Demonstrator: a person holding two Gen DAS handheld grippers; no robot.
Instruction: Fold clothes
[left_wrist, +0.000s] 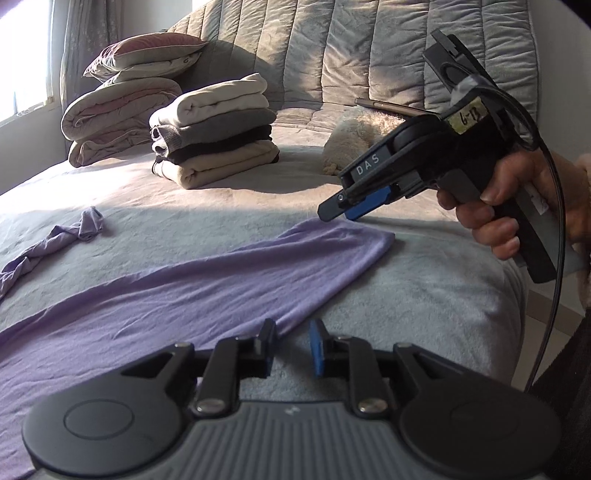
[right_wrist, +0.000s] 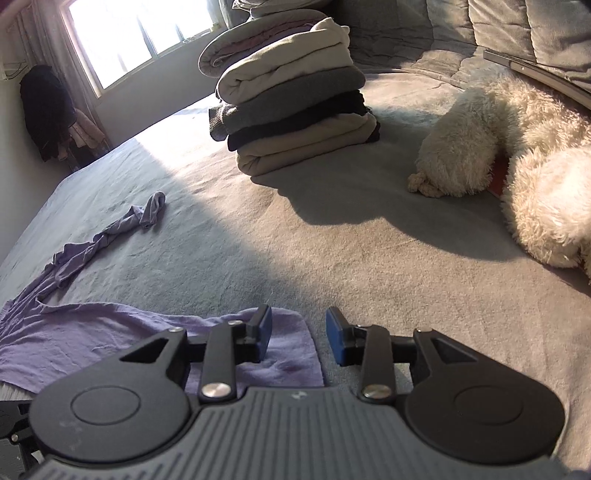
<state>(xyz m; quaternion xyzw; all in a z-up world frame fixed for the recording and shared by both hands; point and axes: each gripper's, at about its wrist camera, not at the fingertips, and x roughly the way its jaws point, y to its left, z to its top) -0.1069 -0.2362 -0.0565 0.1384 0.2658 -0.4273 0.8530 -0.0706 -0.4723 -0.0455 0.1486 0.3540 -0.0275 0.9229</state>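
A lilac garment (left_wrist: 192, 291) lies spread flat on the grey bed, with one sleeve twisted out to the far left (left_wrist: 62, 240). It also shows in the right wrist view (right_wrist: 110, 332). My left gripper (left_wrist: 293, 347) is open and empty, just above the garment's near edge. My right gripper (right_wrist: 299, 338) is open and empty over the garment's corner (right_wrist: 295, 354). In the left wrist view the right gripper (left_wrist: 341, 212) hovers just above the garment's far corner (left_wrist: 376, 238), held by a hand.
A stack of folded clothes (left_wrist: 214, 133) stands on the bed (left_wrist: 424, 295) behind the garment, with folded quilts and a pillow (left_wrist: 122, 107) further left. A fluffy white item (right_wrist: 517, 155) lies at the right. A window (right_wrist: 136, 33) is at the far left.
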